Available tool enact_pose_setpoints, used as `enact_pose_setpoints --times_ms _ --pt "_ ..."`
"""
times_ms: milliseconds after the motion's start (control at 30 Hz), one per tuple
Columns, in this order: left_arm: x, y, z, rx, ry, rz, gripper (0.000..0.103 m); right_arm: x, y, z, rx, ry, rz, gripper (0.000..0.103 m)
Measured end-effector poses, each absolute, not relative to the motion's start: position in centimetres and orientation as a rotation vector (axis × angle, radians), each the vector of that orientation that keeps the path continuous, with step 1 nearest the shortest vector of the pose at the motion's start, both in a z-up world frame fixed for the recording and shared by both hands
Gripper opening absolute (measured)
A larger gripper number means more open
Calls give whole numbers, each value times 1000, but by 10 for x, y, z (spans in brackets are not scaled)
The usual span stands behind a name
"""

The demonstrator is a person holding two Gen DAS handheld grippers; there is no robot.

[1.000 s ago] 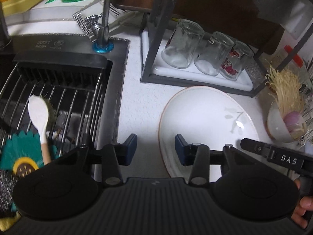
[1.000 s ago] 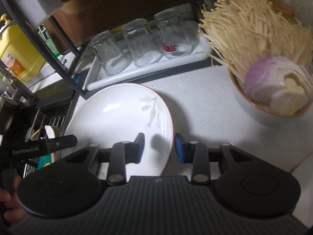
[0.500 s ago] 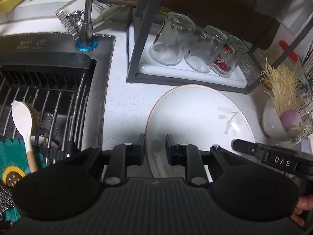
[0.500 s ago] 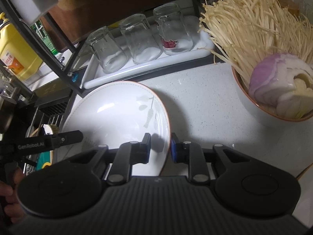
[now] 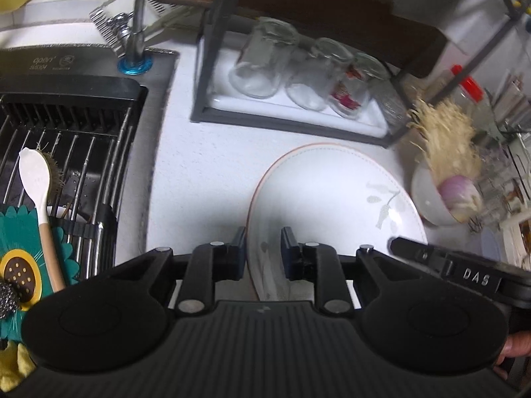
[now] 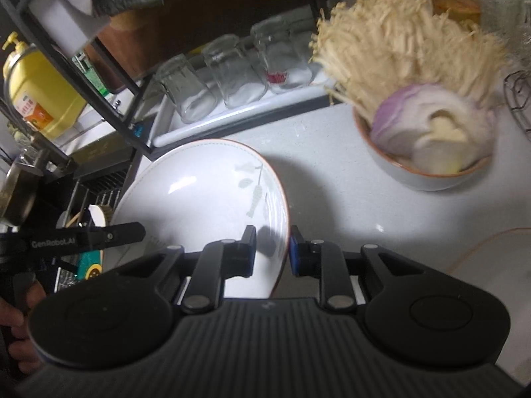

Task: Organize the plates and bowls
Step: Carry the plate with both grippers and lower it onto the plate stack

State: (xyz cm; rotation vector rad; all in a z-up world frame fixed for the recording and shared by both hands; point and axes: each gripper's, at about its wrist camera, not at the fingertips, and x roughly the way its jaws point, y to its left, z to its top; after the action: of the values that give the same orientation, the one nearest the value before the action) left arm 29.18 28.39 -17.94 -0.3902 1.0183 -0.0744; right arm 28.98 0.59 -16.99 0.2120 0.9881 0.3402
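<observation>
Progress: early, by my read. Plate [image 5: 335,199] is gripped at both sides and looks tipped or just lifted off the white counter [image 5: 199,172], not yet put away. Bowl [image 6: 428,172] with enoki mushrooms [image 6: 398,43] and a cut onion [image 6: 428,122] sits untouched on the counter, to the right of the plate. Destination for the plate isn't clear; the rack [image 5: 212,66] behind it holds three upturned glasses [image 5: 262,63] on a white tray.

Left gripper [image 5: 264,248]: pads pinching the plate's left rim, one finger under, one over the inner face. Right gripper [image 6: 272,248]: same, pinching the right rim, blue pad outside, black pad inside. Each gripper's nose shows in the other's view, so they face each other across the plate, both roughly level and pointed forward toward the rack.

Sink [image 5: 66,59] with wire basket and a white brush [image 5: 36,179] lies left of the plate.

Left to do: move and place the plate, then deal with the bowl.
</observation>
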Motion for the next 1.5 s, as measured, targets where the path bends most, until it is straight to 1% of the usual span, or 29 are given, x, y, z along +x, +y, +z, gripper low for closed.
enact_pose_setpoints --times_ms 467,700,1100,1500 --pt "260 225 -118 -388 930 -126 25 236 -56 -110 251 892 315 23" --pt "253 179 -96 -353 911 -186 25 206 -99 -95 309 841 271 23" --pt "247 98 -97 -315 949 -263 25 173 -171 -88 340 801 177 23" --pt "248 46 -131 -238 1061 -320 25 149 -208 -119 359 860 80 23"
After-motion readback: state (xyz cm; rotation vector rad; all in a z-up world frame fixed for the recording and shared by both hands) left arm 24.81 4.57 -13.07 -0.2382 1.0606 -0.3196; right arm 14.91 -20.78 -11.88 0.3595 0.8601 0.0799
